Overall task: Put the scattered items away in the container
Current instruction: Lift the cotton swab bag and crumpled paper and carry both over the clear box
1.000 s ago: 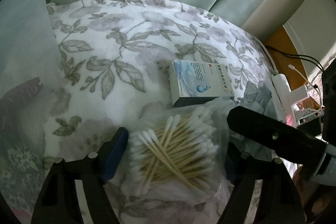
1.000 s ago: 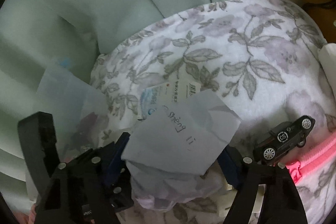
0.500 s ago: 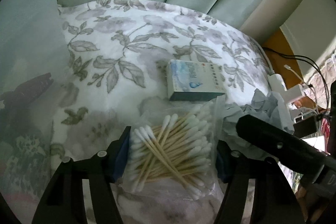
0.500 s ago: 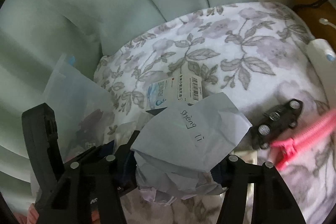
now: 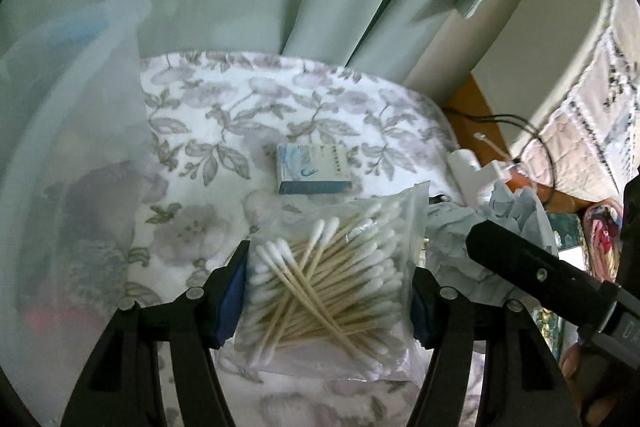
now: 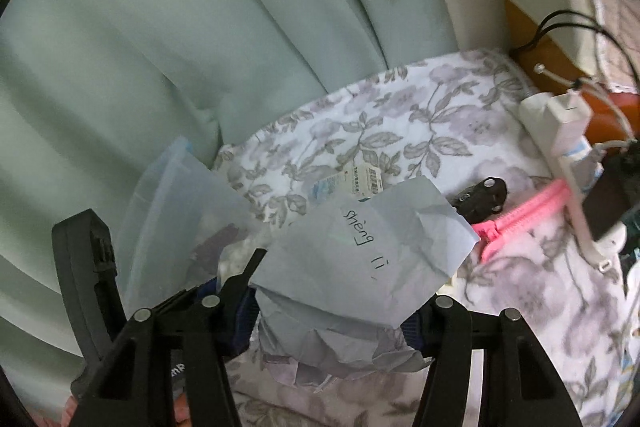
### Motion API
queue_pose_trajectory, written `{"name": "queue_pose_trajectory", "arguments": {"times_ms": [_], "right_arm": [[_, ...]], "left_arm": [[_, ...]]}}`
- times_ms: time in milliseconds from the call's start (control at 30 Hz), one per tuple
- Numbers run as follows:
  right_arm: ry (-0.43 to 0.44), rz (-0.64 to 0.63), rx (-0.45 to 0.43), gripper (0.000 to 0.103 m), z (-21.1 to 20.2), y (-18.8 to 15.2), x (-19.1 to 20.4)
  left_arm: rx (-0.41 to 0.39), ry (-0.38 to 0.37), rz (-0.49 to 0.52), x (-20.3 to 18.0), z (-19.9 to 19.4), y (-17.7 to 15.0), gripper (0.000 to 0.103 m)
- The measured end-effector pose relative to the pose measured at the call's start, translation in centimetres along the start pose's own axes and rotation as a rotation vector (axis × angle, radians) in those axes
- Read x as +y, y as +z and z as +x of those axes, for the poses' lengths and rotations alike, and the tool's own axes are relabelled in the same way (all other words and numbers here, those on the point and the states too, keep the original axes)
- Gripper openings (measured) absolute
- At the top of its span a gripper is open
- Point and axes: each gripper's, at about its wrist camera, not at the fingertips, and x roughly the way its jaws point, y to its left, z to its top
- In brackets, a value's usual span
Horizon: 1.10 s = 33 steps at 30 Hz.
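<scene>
Both loads are now lifted off the floral bed [image 5: 248,115] toward the translucent container [image 5: 72,155] at frame left, the cotton-swab bag [image 5: 328,287] clamped in the left gripper [image 5: 326,297] and the crumpled paper [image 6: 360,267] clamped in the right gripper [image 6: 332,311].

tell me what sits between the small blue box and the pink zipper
In the right wrist view, the black toy car lies between the small blue box and the pink zipper.

Small box [image 6: 352,183] half hidden behind crumpled paper [image 6: 360,259]; translucent container's [image 5: 68,163] contents blurred.
</scene>
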Motion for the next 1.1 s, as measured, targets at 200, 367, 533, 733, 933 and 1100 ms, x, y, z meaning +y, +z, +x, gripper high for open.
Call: {"name": "queue_pose_trajectory", "arguments": {"times_ms": [200,367,533,733,933,1100], "right_arm": [[0.023,-0.018,-0.073,0.062,-3.8,-0.6,1.8],[0.035,-0.059,-0.131,0.062,-6.5,-0.6,3.9],[0.056,-0.112,-0.182,0.062,-8.5,-0.7,6.7],[0.083,-0.181,-0.240,0.062,-10.6,-0.9,10.3],[0.104,-0.255,-0.267,0.062,-11.7,-1.1,14.2],[0.109,-0.311,-0.239,0.062,-10.7,-1.5,17.1]], "left_arm": [[-0.067,-0.013,0.020,-1.6,-3.7,0.0,0.068],[-0.114,-0.021,0.031,-1.9,-6.6,0.0,0.068],[-0.178,-0.034,0.020,-1.3,-9.5,0.1,0.068],[-0.270,-0.048,0.009,0.0,-13.3,0.4,0.068],[-0.339,-0.034,-0.025,2.7,-16.2,0.5,0.068],[-0.372,-0.021,-0.073,6.0,-17.4,0.2,0.068]]}}
